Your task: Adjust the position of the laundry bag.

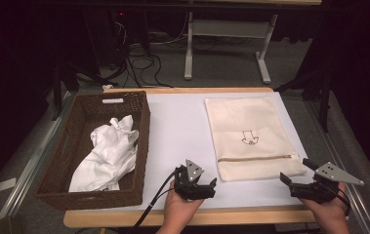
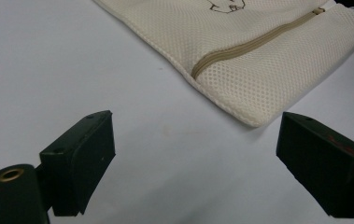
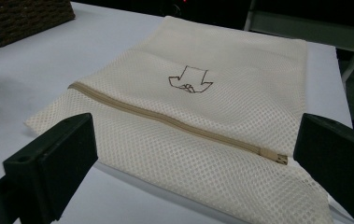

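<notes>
reaching: left gripper spread, empty, near mesh bag corner;
right gripper: spread, empty;
zip: shut;
left: laundry in basket

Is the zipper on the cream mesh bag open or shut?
Shut. The mesh bag lies flat on the table, and its zipper runs as one closed tan line with no gap.

The high view looks forward and down over the whole bench. Both gripper views sit low and close, sharing the mesh bag from opposite corners.
</notes>
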Tool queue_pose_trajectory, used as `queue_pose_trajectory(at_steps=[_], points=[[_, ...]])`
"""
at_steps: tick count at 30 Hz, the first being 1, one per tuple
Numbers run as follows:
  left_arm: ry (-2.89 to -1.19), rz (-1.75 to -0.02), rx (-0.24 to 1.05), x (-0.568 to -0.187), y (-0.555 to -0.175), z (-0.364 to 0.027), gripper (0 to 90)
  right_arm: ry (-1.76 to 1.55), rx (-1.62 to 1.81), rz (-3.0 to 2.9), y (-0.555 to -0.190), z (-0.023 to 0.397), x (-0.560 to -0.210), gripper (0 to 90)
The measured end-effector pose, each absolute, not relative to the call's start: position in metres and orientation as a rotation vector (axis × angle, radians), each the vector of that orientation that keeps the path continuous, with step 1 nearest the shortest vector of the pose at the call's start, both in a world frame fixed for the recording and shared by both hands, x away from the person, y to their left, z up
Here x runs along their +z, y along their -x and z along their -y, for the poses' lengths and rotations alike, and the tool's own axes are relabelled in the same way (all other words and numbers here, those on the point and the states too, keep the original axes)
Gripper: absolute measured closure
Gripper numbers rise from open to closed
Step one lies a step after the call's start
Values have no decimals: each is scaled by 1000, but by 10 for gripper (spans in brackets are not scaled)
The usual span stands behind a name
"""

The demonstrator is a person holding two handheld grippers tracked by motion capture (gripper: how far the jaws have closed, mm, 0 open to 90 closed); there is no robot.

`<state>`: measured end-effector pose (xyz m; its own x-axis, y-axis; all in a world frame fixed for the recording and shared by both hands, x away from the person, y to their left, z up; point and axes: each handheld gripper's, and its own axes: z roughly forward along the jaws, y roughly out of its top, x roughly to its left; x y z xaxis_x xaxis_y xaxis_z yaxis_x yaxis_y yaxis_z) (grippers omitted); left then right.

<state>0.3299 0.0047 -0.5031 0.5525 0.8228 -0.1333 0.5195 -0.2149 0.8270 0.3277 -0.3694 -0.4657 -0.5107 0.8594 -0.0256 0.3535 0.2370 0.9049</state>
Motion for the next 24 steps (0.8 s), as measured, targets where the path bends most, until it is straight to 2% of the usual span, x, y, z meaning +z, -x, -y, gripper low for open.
queue_pose_trajectory(at_steps=[10, 14, 18, 20, 24], points=[[-1959, -1070, 376, -511, -354, 41, 166, -1091, 1229, -1988, -327, 368, -464, 4], [-2008, -1084, 366, -516, -364, 56, 230, -1090, 1235, -1981, -325, 369, -463, 4], [-2037, -1094, 386, -519, -368, 64, 403, -1092, 1228, -1993, -326, 369, -464, 4], [-2049, -1089, 420, -518, -367, 65, 535, -1100, 1226, -1992, -326, 369, -464, 4], [-2055, -1061, 408, -518, -367, 63, 804, -1107, 1228, -1984, -325, 369, -463, 8]])
